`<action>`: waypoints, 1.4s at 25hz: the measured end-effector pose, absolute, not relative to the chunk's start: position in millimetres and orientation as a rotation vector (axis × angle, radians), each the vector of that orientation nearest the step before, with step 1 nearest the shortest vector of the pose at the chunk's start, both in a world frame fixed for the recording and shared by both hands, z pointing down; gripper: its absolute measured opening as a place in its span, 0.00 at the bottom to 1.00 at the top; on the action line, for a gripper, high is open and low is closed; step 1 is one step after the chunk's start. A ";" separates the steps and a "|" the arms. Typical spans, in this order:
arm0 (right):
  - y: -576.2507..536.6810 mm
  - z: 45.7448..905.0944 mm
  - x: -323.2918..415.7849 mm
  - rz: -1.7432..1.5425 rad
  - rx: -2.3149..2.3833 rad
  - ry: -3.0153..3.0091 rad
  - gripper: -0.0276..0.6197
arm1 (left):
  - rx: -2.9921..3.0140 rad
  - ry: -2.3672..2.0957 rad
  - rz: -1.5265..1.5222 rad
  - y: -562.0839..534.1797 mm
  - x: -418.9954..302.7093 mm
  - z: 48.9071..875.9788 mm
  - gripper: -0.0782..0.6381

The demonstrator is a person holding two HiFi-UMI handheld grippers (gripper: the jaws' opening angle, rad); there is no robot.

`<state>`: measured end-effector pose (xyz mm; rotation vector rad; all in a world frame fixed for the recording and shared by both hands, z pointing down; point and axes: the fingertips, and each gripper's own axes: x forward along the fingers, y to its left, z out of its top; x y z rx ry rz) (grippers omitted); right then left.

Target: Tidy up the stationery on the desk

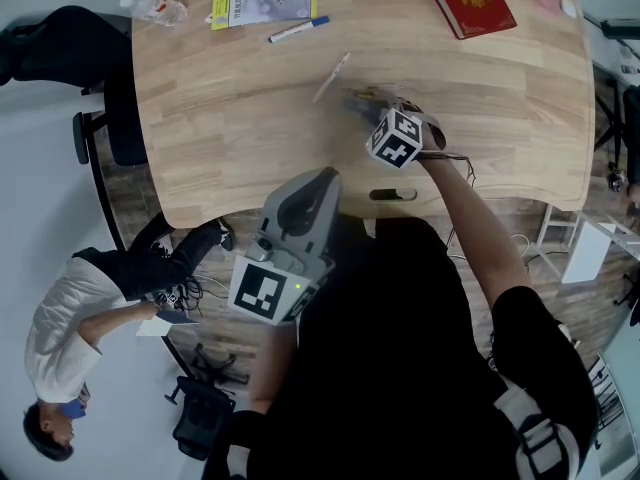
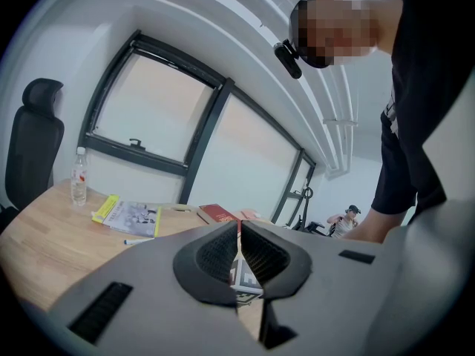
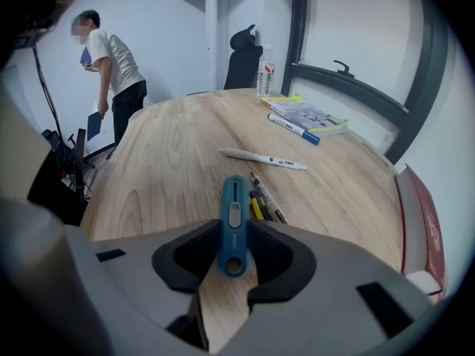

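Two tools | left tool: jaws pressed together, empty, counter ahead of it | right tool: clamped across blue cutter near its ringed tail, body reaching ahead of the tips | risk: pivoting or slipping from so rearward a hold; nudging pens just ahead, scattering them

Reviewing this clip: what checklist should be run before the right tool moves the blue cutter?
1. Grip on the blue cutter: ok, pads of the right tool touch both its sides.
2. Blade retracted: cannot tell.
3. Cutter lifted clear of the desk: cannot tell.
4. Neighbouring pens outside the pads: ok.
5. The left tool shut and empty: ok.
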<state>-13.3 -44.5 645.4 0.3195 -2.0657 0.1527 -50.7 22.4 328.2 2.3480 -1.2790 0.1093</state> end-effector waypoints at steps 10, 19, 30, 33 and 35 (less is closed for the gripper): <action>-48.0 611.3 4.2 0.230 0.505 -2.116 0.26 | 2.388 -1.270 0.096 25.9 -40.6 320.8 0.17; -57.3 585.6 58.2 0.533 0.888 -2.091 0.26 | 2.423 -1.214 0.115 28.0 -22.5 317.3 0.17; -40.2 615.0 143.1 0.757 1.229 -1.900 0.26 | 2.457 -1.163 0.130 29.9 -0.8 315.1 0.17; -36.9 624.2 160.8 0.814 1.313 -1.838 0.26 | 2.459 -1.159 0.138 31.7 4.0 315.2 0.17; -35.1 627.7 171.3 0.842 1.371 -1.794 0.26 | 2.462 -1.158 0.138 33.8 6.2 315.6 0.17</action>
